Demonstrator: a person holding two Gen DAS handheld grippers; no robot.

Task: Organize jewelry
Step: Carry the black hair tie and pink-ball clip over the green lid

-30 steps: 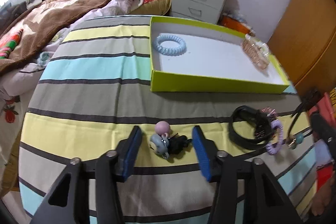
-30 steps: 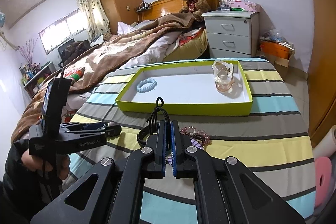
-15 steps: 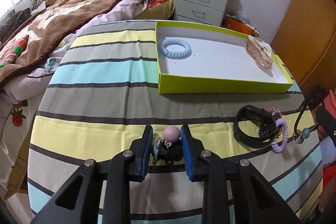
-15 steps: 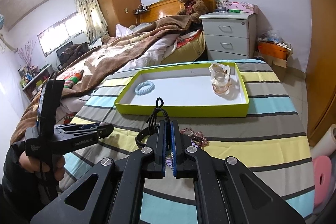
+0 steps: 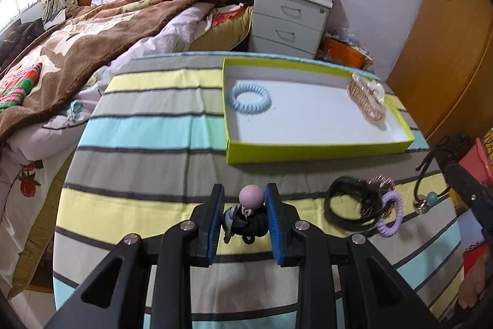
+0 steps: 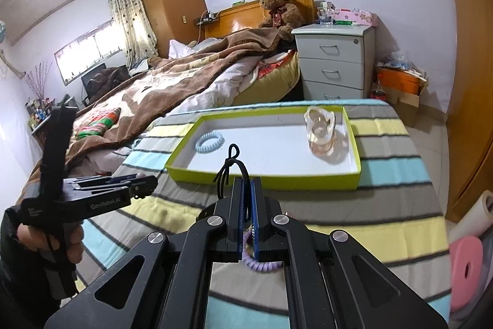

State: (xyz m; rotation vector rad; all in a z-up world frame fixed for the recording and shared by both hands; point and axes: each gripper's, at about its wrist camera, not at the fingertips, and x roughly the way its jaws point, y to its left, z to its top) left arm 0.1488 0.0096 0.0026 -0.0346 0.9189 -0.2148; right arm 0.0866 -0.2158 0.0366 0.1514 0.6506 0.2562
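The left gripper (image 5: 243, 213) has just closed its blue pads on a black hair tie with a pink ball and a small grey charm (image 5: 246, 218), pinching the knotted bulk so the ball pokes up between the jaws, clear of the striped cloth (image 5: 138, 168). That looks like the pick-up before a carry to the lime-green tray (image 5: 314, 148), which lies further back on the cloth and already holds a pale blue spiral hair tie (image 5: 249, 98) at its left end and a clear peach claw clip (image 5: 368, 99) at its right. The right gripper (image 6: 246, 202) has its fingers pressed together on a thin black cord (image 6: 229, 167), whose loop stands up above them; its teal bead (image 5: 430, 199) hangs free. Between the two, a black band (image 5: 345, 207), a sparkly pink piece (image 5: 382, 182) and a lilac spiral tie (image 5: 391, 218) sit bunched together, not yet sorted.
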